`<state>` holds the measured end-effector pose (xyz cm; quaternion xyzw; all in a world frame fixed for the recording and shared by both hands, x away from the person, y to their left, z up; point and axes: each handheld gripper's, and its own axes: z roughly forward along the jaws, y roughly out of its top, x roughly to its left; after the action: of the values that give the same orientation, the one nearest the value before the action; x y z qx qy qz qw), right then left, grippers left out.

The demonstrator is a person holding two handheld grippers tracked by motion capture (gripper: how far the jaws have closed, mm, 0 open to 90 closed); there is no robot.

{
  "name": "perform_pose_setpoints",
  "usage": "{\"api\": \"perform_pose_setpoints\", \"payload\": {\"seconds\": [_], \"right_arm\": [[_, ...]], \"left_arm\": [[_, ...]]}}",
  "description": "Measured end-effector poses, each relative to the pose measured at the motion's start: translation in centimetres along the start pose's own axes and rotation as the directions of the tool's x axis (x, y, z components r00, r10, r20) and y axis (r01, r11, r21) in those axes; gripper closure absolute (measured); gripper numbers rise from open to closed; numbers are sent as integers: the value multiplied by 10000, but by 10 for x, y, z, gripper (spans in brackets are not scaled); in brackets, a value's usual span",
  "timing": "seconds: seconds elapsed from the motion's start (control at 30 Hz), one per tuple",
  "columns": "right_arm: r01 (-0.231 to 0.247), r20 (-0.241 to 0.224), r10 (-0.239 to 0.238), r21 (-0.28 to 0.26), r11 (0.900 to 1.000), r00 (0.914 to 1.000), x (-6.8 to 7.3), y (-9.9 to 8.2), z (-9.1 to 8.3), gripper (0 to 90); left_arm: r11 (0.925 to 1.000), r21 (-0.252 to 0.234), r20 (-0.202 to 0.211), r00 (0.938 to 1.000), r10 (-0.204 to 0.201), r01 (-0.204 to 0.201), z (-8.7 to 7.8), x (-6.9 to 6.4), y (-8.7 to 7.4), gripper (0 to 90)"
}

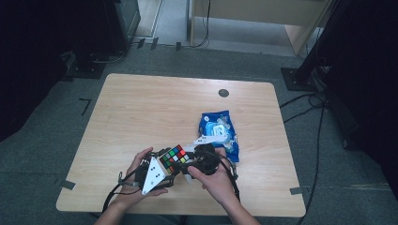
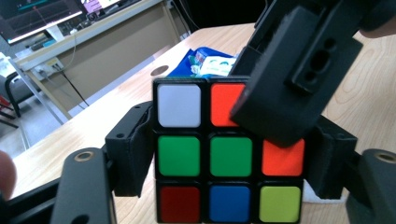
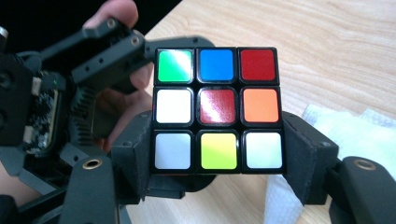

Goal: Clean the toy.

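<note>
Cube [image 1: 175, 156] was up off the table [image 1: 141, 112], pinched from both sides: left gripper [image 2: 229, 158] clamped its lower layers, right gripper [image 3: 217, 154] clamped another layer crosswise, probably so one could twist against the other.

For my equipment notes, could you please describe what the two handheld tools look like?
Both are black plastic. The left tool carries a white three-cornered plate on top; the right tool has blocky jaws with brass-coloured pivot screws. Black cables trail from each. The forearms are bare, with no sleeves.

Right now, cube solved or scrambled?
Scrambled. The cube shows mixed colours on the face in the right gripper view, and another mixed face in the left gripper view.
</note>
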<state>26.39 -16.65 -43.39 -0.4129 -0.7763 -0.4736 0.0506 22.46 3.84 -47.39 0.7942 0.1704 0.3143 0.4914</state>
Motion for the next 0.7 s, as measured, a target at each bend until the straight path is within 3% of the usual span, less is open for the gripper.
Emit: {"api": "perform_pose_setpoints", "payload": {"seconds": [0.1, 0.3, 0.4, 0.57, 0.6, 0.7], "right_arm": [[-101, -58, 99, -318, 9994, 9999, 0, 1, -3, 348], [-211, -456, 189, -488, 9986, 9988, -1, 1, -4, 346], [-85, -723, 36, -681, 9976, 9974, -3, 1, -5, 334], [137, -841, -261, -1449, 9894, 9961, -6, 5, -15, 251], [148, -789, -281, -1644, 9863, 9965, -8, 5, -18, 259], [515, 49, -516, -2074, 9769, 9987, -14, 3, -21, 267]], "left_arm": [[9998, 187, -142, 9999, 44, -42, 2, 0, -3, 315], [10000, 10, -237, 9997, 39, -39, -1, 0, -1, 338], [9999, -74, -140, 9999, -84, 83, -3, 3, 0, 341], [9996, 47, -65, 9996, -262, 263, -7, 14, -2, 341], [9993, 50, -64, 9993, -381, 381, -8, 17, -3, 341], [9968, 102, -263, 9965, -788, 791, -11, 28, -6, 341]]}}
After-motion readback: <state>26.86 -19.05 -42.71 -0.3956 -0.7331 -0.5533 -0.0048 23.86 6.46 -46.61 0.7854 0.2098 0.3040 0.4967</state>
